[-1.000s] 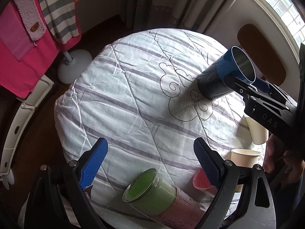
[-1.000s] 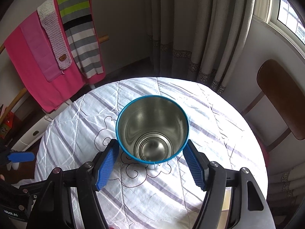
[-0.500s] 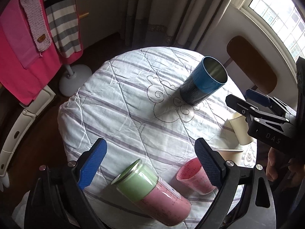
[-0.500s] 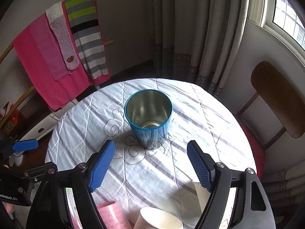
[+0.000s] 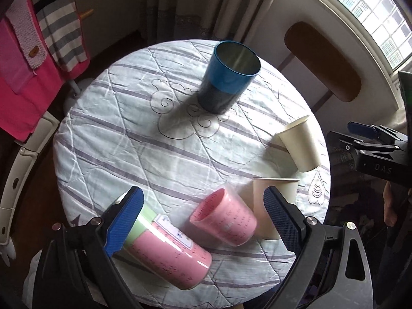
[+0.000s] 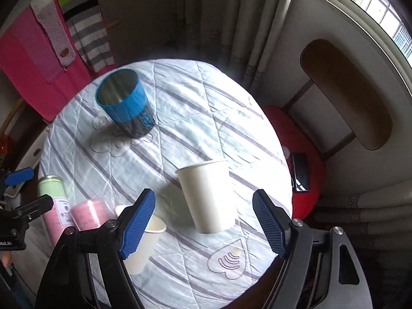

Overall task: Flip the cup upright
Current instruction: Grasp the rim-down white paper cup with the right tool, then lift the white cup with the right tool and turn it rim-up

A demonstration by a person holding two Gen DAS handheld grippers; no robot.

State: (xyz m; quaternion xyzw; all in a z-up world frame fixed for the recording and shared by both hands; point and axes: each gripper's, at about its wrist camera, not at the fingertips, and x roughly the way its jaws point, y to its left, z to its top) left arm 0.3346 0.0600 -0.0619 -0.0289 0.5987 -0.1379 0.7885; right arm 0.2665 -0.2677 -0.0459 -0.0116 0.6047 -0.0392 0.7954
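A blue metal cup (image 5: 228,77) stands upright, mouth up, at the far side of the round table; it also shows in the right wrist view (image 6: 126,105). My left gripper (image 5: 203,221) is open and empty over the near edge, above a pink cup (image 5: 224,219) that stands mouth up and a pink and green tumbler (image 5: 164,255) that lies on its side. My right gripper (image 6: 203,221) is open and empty, pulled back to the right, with an upright white paper cup (image 6: 208,195) between its fingers' line of view.
A second white paper cup (image 6: 144,242) stands by the right gripper's left finger. The table wears a striped white cloth (image 5: 128,139). A wooden chair (image 6: 345,92) with a red seat stands at the right. Pink and striped cloths (image 6: 38,51) hang at the left.
Both grippers have pulled back from the blue cup, which stays upright on the table. The right gripper has swung right over the paper cups. The left view has risen and widened.
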